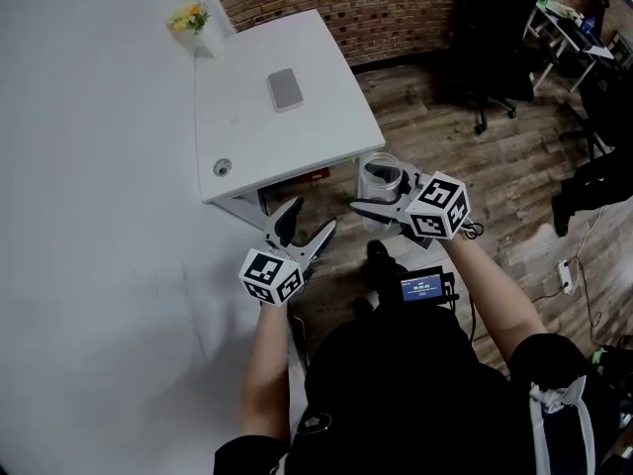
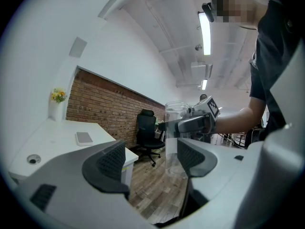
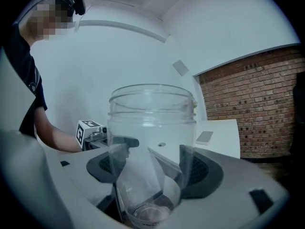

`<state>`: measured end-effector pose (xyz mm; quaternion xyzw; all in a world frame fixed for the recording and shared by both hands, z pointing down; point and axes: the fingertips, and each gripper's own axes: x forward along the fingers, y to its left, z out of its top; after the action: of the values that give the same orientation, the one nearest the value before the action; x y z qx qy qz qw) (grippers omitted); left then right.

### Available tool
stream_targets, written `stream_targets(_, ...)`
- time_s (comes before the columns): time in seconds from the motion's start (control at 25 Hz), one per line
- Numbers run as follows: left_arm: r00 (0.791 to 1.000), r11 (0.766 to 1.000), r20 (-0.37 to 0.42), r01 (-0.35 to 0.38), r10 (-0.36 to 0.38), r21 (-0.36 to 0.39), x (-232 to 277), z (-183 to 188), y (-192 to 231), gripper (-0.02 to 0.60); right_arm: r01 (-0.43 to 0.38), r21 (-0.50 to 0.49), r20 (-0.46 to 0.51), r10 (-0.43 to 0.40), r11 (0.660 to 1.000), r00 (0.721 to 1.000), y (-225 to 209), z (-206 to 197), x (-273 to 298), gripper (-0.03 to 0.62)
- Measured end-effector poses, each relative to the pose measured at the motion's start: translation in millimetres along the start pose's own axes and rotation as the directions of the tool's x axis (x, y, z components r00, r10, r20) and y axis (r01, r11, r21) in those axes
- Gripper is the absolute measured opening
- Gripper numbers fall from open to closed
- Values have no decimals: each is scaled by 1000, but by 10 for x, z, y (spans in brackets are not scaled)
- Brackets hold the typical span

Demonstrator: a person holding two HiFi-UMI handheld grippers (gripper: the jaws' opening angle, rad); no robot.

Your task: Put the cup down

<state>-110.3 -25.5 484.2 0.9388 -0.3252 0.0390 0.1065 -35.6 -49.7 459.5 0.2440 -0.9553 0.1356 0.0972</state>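
The cup [image 1: 381,178], a clear and apparently empty vessel, is held upright in the right gripper [image 1: 384,196]. The jaws are closed on its wall from either side. In the right gripper view the cup [image 3: 151,128] is seen filling the gap at the right gripper [image 3: 153,166], with a pad pressed against each flank.

The left gripper [image 1: 309,224] is carried at about 8 o'clock of the cup in the head view. Its jaws are spread and nothing is gripped. In the left gripper view only floor, and the cup [image 2: 175,137] farther off, is seen through the gap at the left gripper [image 2: 151,159].

The task is judged not yet done. No surface is seen under the cup's base; it is held in the air over the wooden floor [image 1: 495,176], just off the near corner of the white table [image 1: 247,127], which lies at roughly 10 o'clock of it.

Much of the tabletop is bare. A flat grey object [image 1: 285,88] is seen near its middle, a round hole [image 1: 222,166] by its near edge, and flowers [image 1: 188,16] at its far corner.

What is left, presumably, is for the cup to be brought over a support, lowered until its base rests, and released.
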Motion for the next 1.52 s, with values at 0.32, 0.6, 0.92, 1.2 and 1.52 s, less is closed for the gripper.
stream_targets(0.32, 1000, 1000, -20, -2, 2, 6, 156, -76, 129, 341, -32, -12, -4, 32, 999, 999, -149, -12, 164, 356)
stream_targets(0.6, 999, 1000, -40, -13, 13, 1, 468, -33, 570, 341, -68, -3, -7, 68, 998, 998, -583, 85, 520, 356)
stream_targets(0.92, 997, 998, -55, -59, 58, -12, 973, 128, 1103, 341, -108, 23, -10, 108, 994, 994, -1296, 312, 836, 356)
stream_targets(1.2, 996, 997, -49, -78, 78, -15, 1562, 396, 2069, 341, -182, 34, -23, 183, 983, 983, -2117, 640, 1504, 356)
stream_targets(1.52, 991, 993, -71, -113, 112, -17, 1770, 438, 2134, 341, -227, 37, -11, 227, 973, 974, -2335, 729, 1599, 356)
